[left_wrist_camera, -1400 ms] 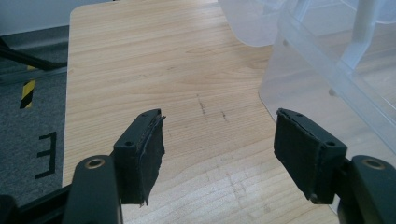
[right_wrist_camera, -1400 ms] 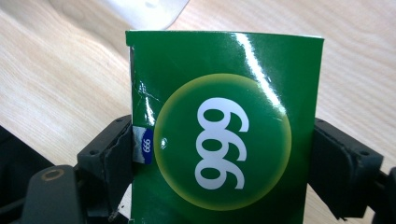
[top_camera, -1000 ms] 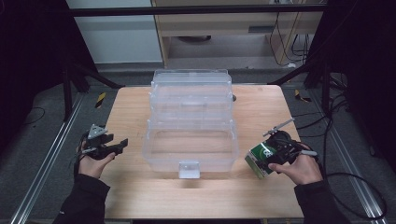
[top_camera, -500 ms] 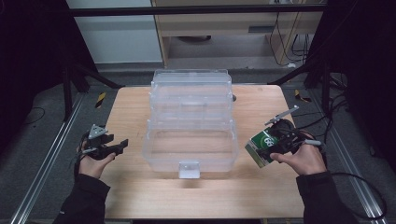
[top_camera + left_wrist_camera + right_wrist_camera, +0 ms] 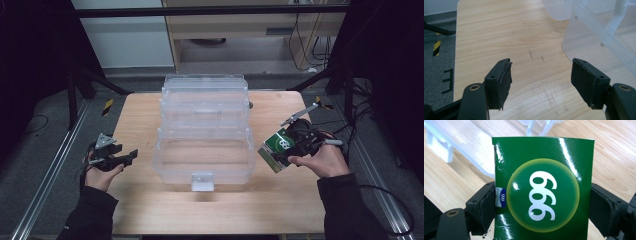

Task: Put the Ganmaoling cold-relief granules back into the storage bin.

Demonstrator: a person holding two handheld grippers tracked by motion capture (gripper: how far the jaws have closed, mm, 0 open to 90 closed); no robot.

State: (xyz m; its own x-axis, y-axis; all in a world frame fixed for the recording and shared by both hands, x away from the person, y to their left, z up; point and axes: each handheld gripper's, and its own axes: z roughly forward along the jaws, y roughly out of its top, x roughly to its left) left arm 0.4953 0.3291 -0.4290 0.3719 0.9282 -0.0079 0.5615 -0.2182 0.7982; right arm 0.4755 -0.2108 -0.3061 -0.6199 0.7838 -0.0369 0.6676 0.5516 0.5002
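Observation:
A clear plastic tiered storage box (image 5: 205, 130) stands open in the middle of the wooden table (image 5: 145, 115). My right gripper (image 5: 292, 147) is shut on a green box marked 999 (image 5: 276, 150) (image 5: 544, 195), held just right of the clear box's lower tier and above the table. In the right gripper view the jaws press on both sides of the green box. My left gripper (image 5: 125, 159) (image 5: 541, 77) is open with nothing between its jaws, over the table's left edge, left of the clear box (image 5: 599, 32).
A white latch (image 5: 202, 181) juts from the front of the clear box. A metal frame rail (image 5: 45, 175) runs along the floor at left, with cables (image 5: 385, 195) at right. A cabinet (image 5: 235, 30) stands behind the table.
My right gripper has lifted the green box and moved it up and slightly forward beside the clear box. The left gripper has stayed put.

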